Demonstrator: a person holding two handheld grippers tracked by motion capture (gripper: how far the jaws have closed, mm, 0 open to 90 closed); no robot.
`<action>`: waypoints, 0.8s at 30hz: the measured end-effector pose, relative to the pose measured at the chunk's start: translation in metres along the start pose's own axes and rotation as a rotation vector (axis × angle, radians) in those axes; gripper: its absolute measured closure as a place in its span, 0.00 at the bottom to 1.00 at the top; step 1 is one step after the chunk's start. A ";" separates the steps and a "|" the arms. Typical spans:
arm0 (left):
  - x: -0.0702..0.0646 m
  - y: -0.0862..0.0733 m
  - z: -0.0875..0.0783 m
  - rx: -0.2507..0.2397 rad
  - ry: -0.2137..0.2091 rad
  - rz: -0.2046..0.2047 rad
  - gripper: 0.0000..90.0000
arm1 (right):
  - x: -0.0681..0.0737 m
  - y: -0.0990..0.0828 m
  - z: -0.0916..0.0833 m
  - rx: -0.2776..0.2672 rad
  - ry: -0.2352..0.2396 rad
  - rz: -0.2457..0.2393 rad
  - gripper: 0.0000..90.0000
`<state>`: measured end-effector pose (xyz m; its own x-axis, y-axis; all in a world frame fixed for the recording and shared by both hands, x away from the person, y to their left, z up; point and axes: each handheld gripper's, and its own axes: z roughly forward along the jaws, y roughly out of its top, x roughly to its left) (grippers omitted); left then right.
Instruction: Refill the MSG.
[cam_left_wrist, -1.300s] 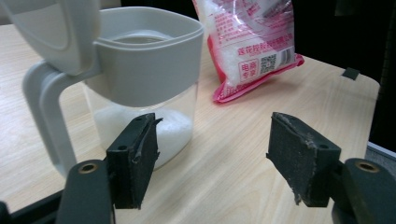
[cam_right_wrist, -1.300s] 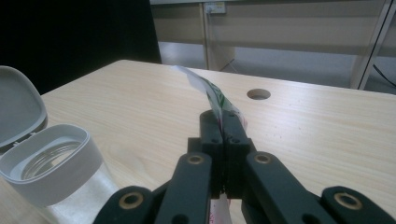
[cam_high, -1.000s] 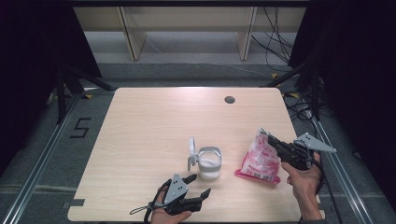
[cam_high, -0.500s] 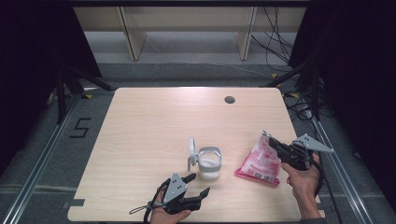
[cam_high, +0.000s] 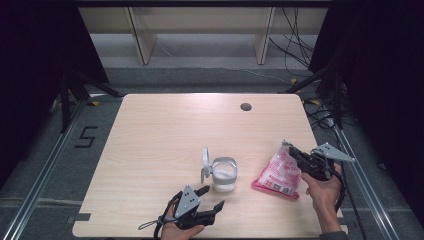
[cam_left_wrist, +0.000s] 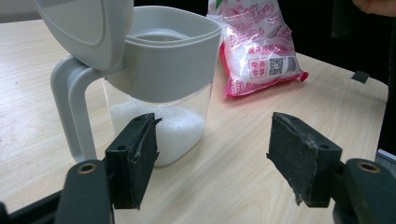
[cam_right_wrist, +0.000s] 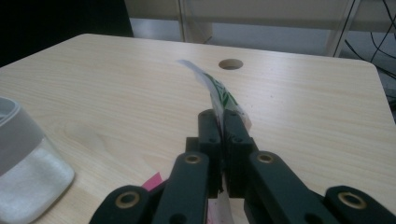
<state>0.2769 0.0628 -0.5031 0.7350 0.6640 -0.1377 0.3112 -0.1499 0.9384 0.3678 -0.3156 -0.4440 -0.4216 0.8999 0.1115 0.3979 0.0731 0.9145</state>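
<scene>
Bag (cam_high: 280, 172) top edge hidden inside clamped right gripper (cam_right_wrist: 223, 122); left gripper (cam_left_wrist: 212, 161) gapes empty.

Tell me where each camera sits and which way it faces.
High view: above the person's side, looking forward and down on the table; both hands, left gripper, right gripper show.
Left gripper view: rides that gripper, looking between its open fingers at the jar and bag.
Right gripper view: looks along shut fingers pinching the bag's edge, toward the table's far side.
All three share jar and bag.
</scene>
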 end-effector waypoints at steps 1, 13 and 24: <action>0.000 0.000 0.001 -0.012 -0.002 -0.008 0.36 | 0.000 -0.001 0.000 0.001 -0.003 0.005 0.98; 0.003 0.000 -0.001 -0.002 -0.005 0.025 0.35 | -0.020 -0.011 0.003 0.045 -0.037 0.032 0.92; 0.002 -0.001 -0.002 0.001 0.008 -0.006 0.35 | -0.016 -0.011 0.002 0.068 -0.096 0.049 0.78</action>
<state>0.2765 0.0655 -0.5032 0.7282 0.6707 -0.1410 0.3163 -0.1465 0.9373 0.3714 -0.3298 -0.4567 -0.3217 0.9398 0.1153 0.4719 0.0536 0.8800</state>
